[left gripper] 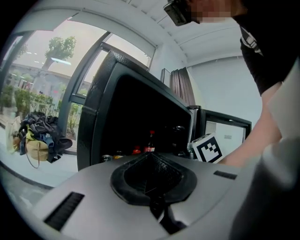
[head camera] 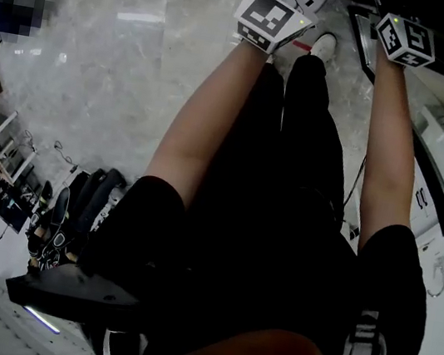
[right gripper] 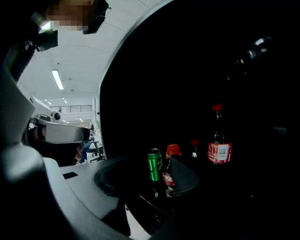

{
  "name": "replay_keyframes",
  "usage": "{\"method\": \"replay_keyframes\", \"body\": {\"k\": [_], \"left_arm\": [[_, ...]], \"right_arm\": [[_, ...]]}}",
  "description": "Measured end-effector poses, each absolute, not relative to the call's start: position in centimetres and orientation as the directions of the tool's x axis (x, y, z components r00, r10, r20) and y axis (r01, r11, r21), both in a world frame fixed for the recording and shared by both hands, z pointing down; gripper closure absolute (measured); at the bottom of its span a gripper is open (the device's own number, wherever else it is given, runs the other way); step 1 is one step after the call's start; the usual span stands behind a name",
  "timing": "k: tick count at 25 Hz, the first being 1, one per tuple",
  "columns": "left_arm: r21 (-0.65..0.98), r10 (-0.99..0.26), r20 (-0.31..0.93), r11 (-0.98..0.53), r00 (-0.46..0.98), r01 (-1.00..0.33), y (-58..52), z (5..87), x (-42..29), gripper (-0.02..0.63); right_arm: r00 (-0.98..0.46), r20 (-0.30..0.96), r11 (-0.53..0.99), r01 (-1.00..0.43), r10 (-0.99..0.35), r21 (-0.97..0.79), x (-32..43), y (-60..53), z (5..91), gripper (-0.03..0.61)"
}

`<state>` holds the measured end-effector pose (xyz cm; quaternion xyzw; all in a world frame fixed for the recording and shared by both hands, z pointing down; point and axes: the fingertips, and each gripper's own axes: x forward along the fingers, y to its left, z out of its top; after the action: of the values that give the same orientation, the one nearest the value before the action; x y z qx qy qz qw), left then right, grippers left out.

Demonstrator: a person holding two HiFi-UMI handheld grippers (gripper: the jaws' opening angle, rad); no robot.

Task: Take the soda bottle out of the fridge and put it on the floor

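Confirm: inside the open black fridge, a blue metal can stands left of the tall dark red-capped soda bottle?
Wrong colour: the right gripper view shows a green metal can, not blue. It does stand left of the tall dark red-capped soda bottle in the open black fridge.

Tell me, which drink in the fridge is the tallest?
The dark bottle with the red label, at the right. It stands well above the green can and the short red-capped bottle.
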<state>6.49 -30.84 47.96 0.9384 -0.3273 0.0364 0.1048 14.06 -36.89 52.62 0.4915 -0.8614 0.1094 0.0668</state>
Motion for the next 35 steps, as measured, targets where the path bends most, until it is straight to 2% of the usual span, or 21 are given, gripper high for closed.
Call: {"method": "replay_keyframes", "body": {"k": [3, 8, 22, 35], "left_arm": [[0.188, -0.61, 0.126, -0.76, 0.783, -0.622, -32.5, 48.7, 7.0, 0.612], [0.195, -0.597, 0.125, -0.768, 0.792, -0.61, -32.0, 50.4, 8.0, 0.612], [0.214, -0.609, 0.111, -0.757, 0.785, -0.617, -32.1, 50.4, 8.4, 0.612], [0.225, -0.614, 0.105, -0.752, 0.783, -0.62, -33.2, 50.8, 8.0, 0.612]], "right_arm": [[-0.473, 0.224, 0.467, -0.88, -0.852, -0.085, 15.2, -39.2, 53.7, 0.315], [-0.443, 0.174, 0.433, -0.897, -0.88, -0.09, 17.2, -41.1, 53.9, 0.282], [-0.411, 0.235, 0.41, -0.91, -0.881, -0.057, 17.1, -44.7, 56.5, 0.277], [-0.374, 0.238, 0.378, -0.925, -0.896, -0.033, 16.3, -46.3, 57.8, 0.279]]}}
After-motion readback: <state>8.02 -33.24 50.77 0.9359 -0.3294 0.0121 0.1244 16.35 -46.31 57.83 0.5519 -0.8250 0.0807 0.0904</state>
